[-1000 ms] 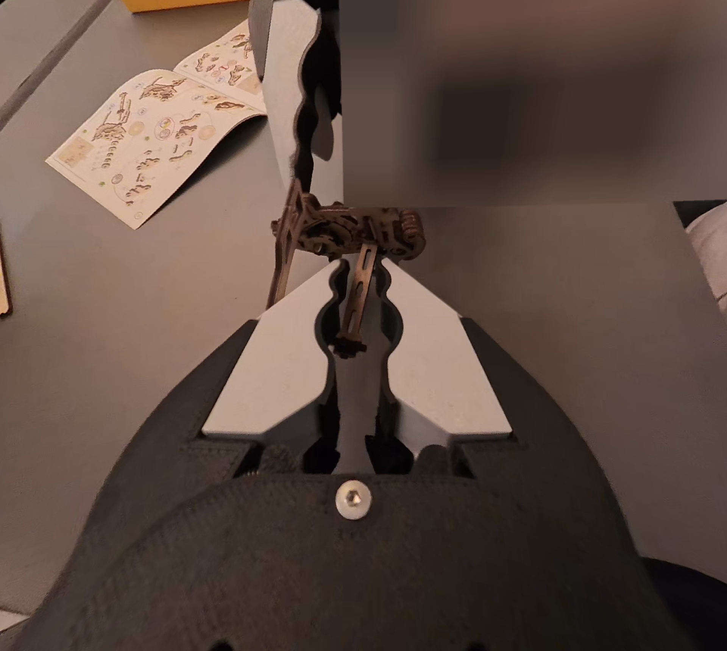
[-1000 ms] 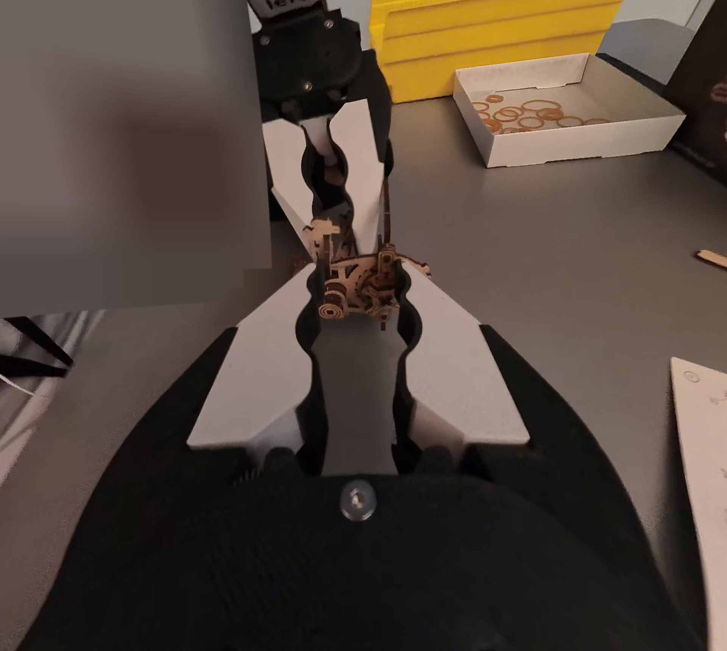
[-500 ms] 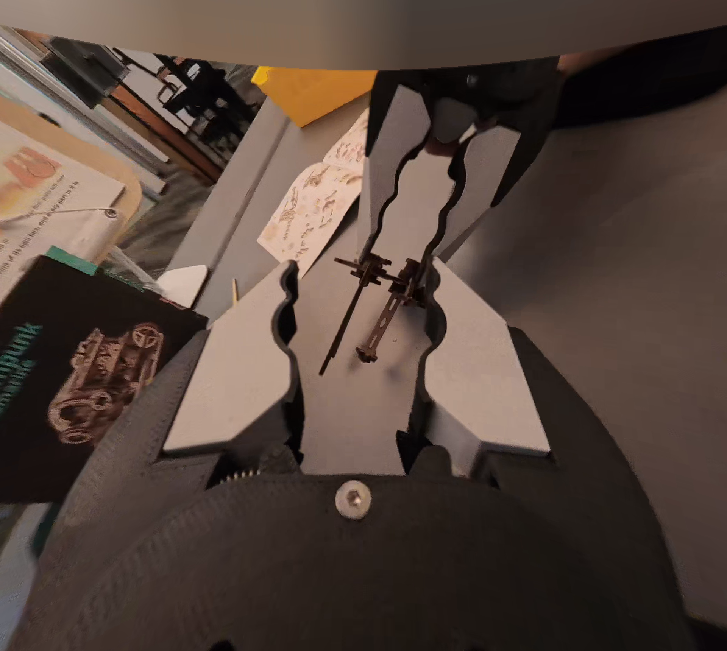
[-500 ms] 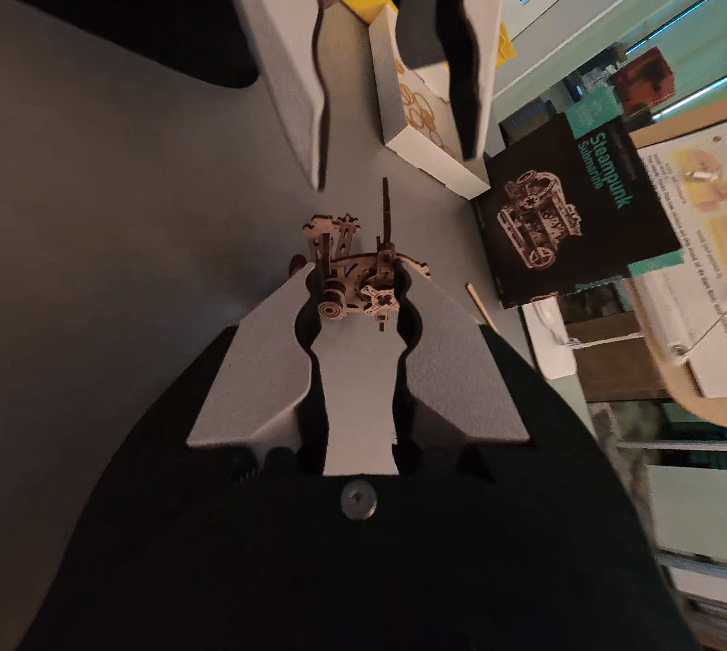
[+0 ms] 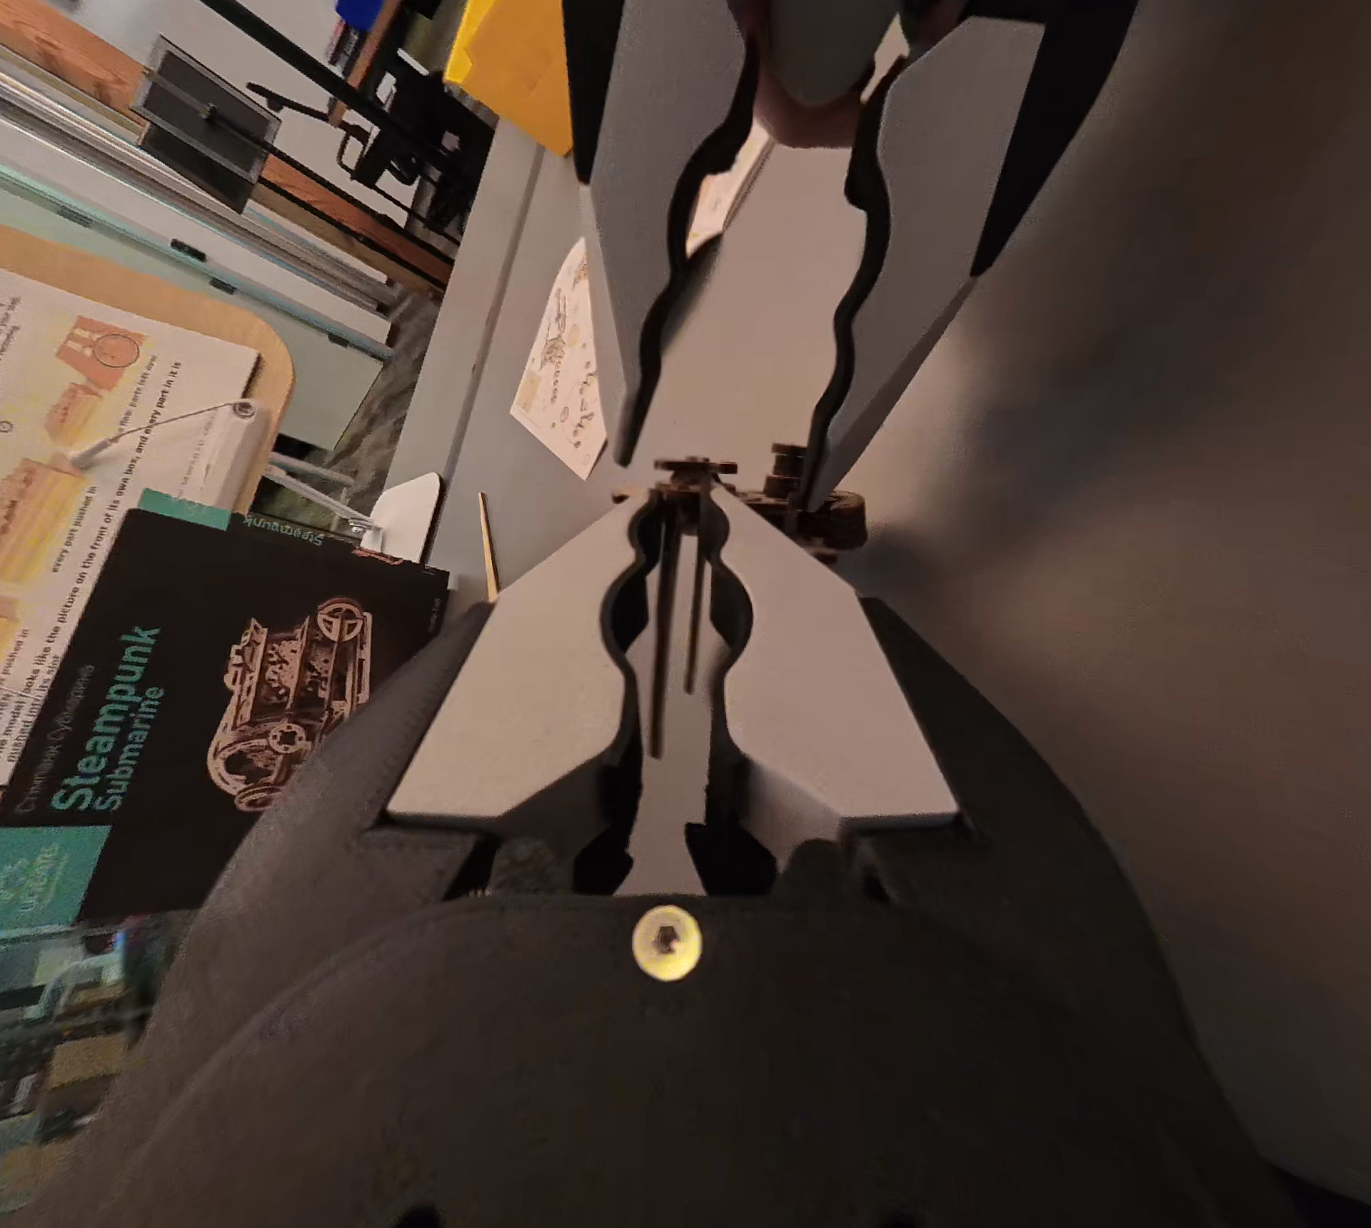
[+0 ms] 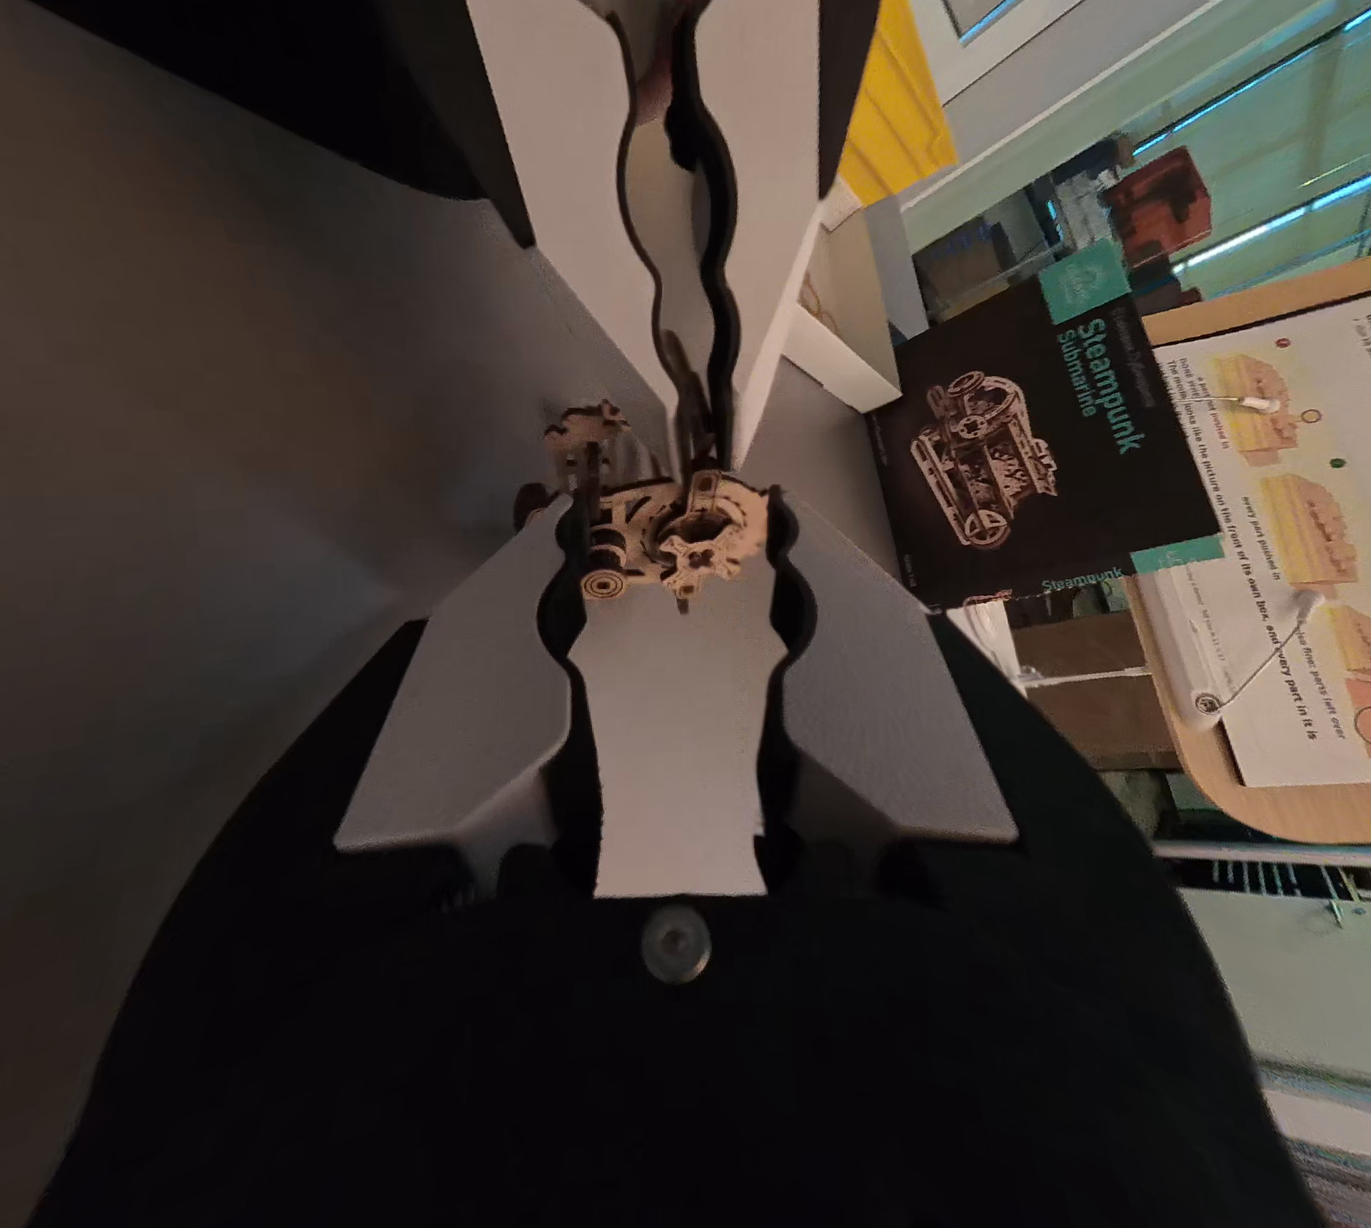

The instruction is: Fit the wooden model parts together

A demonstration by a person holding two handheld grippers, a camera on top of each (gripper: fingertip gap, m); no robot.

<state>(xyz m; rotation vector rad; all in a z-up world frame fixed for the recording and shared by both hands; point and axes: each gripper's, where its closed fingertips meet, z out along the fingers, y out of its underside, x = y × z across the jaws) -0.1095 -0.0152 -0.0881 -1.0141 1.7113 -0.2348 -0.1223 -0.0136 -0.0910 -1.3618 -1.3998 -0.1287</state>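
A small wooden gear assembly (image 6: pixel 668 532) sits between the fingertips of my right gripper (image 6: pixel 664 510), which is shut on it above the grey table (image 6: pixel 222 376). Two thin wooden strips (image 5: pixel 660 643) stick out of the assembly and run back between my left gripper's fingers. My left gripper (image 5: pixel 679 510) is shut on these strips at its tips. The two grippers face each other tip to tip. The right gripper (image 5: pixel 716 480) comes in from the top of the left wrist view. The left gripper (image 6: pixel 701 450) comes in from the top of the right wrist view.
A black model box (image 5: pixel 222 688) stands at the table's side, also in the right wrist view (image 6: pixel 1039 450). By it are a clipboard with a sheet (image 6: pixel 1261 525), an open booklet (image 5: pixel 564 391), a yellow bin (image 5: pixel 519 5), a white tray (image 6: pixel 838 332) and a loose wooden stick (image 5: pixel 487 547). Only a small space, under 4 cm, lies between the two pairs of fingers.
My left gripper, open half a second ago, has closed on the thin strips. Both grippers have rolled sideways and moved closer. The right gripper has kept its hold on the assembly.
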